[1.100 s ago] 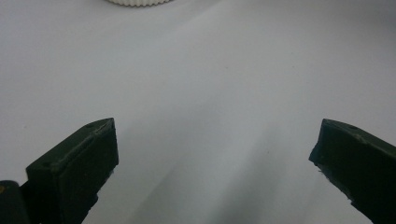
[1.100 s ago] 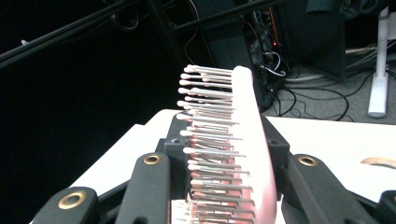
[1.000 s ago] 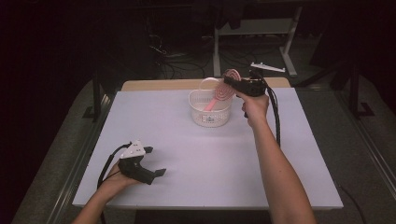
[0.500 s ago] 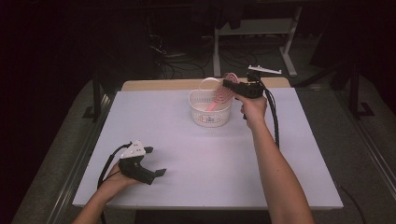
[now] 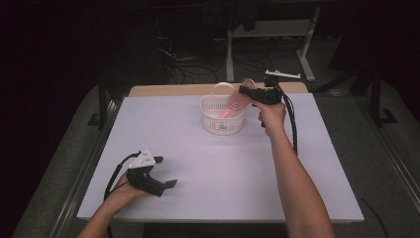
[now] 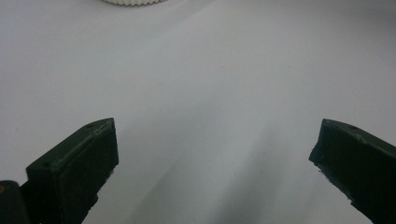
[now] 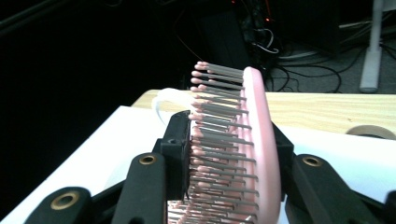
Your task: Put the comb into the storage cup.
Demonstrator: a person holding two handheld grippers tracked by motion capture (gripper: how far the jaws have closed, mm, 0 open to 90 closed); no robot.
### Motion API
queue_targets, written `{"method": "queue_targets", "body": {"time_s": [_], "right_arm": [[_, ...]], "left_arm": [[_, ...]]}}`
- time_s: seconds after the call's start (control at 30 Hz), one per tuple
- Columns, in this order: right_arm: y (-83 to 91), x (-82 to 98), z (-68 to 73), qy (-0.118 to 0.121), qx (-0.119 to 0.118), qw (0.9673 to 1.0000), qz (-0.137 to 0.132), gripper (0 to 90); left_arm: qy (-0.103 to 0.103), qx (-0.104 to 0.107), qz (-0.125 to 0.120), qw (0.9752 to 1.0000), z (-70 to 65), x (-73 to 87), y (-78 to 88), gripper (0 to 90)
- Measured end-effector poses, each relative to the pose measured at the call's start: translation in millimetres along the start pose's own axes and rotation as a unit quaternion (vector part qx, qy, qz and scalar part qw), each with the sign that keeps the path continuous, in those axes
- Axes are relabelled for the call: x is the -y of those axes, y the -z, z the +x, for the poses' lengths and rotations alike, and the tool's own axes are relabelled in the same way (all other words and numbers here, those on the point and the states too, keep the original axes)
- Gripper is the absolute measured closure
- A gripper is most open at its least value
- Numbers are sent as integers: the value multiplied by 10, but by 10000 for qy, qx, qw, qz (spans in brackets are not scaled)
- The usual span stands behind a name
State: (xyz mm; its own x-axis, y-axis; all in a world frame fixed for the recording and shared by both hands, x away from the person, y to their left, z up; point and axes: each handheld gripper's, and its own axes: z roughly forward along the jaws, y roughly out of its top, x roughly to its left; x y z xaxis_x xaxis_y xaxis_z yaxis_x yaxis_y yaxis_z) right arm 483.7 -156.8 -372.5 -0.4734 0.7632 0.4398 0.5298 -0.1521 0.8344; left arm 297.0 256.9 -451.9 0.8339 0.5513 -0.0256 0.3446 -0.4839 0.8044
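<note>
A pink hairbrush (image 5: 236, 101) slants down into a white plastic basket (image 5: 223, 123) at the back of the white table (image 5: 223, 168). My right gripper (image 5: 248, 91) holds it by the head from the right. In the right gripper view the brush (image 7: 259, 135) stands between the jaws of the right gripper (image 7: 231, 154), one pad on the bristle tips and the other on its back. These jaws have just been opening slightly with the brush still between them. My left gripper (image 5: 167, 171) rests open on the table near the front left, with nothing between its jaws (image 6: 210, 154).
The basket's white handle (image 7: 163, 100) arches behind the brush. A wooden strip (image 5: 168, 90) runs along the table's far edge. Cables and metal stand legs (image 5: 230, 54) lie on the dark floor beyond. The basket's rim (image 6: 130, 2) lies far ahead of the left gripper.
The right gripper has sunk slightly with the brush, whose handle now dips into the basket. The left hand has stayed where it was.
</note>
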Motion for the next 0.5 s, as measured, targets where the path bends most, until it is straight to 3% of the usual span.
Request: {"method": "queue_targets", "body": {"time_s": [0.23,0.5], "right_arm": [[5,7,-32,8,83,9999,71,572],[8,8,3,169,168,9997,108,424]], "left_arm": [[2,11,9,10000,-4,0,-4,0],[2,10,5,10000,-2,0,-6,0]]}}
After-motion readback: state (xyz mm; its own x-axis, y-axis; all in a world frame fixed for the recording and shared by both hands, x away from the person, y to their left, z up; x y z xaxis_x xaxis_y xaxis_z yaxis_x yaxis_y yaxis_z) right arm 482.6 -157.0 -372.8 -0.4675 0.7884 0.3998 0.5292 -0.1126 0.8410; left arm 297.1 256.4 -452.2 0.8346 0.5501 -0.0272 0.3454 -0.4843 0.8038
